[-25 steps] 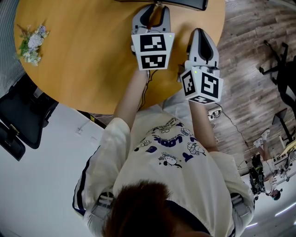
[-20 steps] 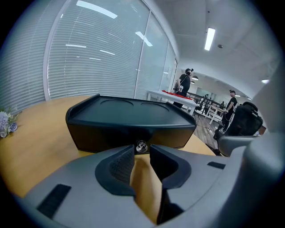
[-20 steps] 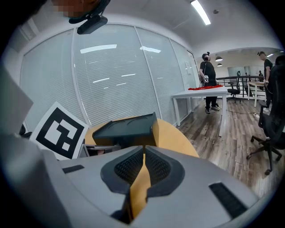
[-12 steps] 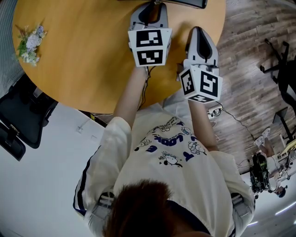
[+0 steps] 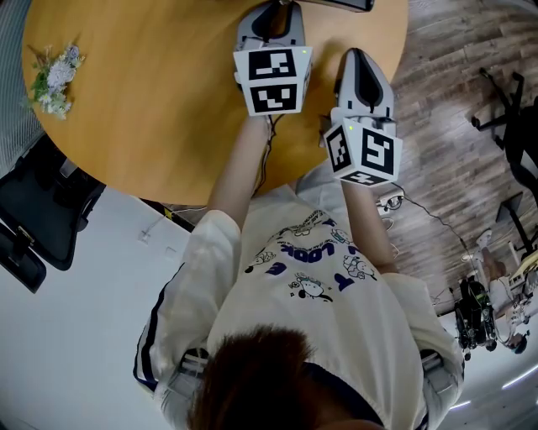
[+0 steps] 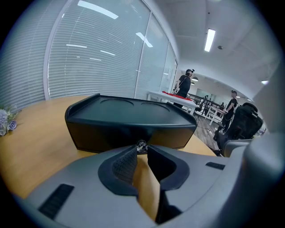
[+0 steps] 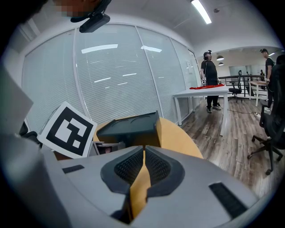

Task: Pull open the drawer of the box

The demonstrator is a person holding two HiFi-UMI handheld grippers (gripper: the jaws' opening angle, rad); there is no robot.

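Observation:
A black box point(image 6: 129, 122) with a tray-shaped top stands on the round wooden table point(image 5: 151, 101); its drawer front looks flush. In the left gripper view a small clear knob point(image 6: 141, 146) sits at my left gripper's point(image 6: 141, 150) tips, and the jaws are closed to the knob's width around it. In the head view the left gripper point(image 5: 276, 15) reaches the box's edge point(image 5: 340, 4) at the top. My right gripper point(image 5: 361, 63) hovers near the table's right edge, shut and empty point(image 7: 144, 150). It sees the box point(image 7: 131, 127) from the side.
A small bunch of flowers point(image 5: 55, 80) lies at the table's far left. A black chair point(image 5: 38, 222) stands by the table's left side, another office chair point(image 5: 513, 126) on the wood floor to the right. People stand far off in the room point(image 7: 209, 80).
The left gripper has moved slightly forward towards the box. The right gripper has barely shifted.

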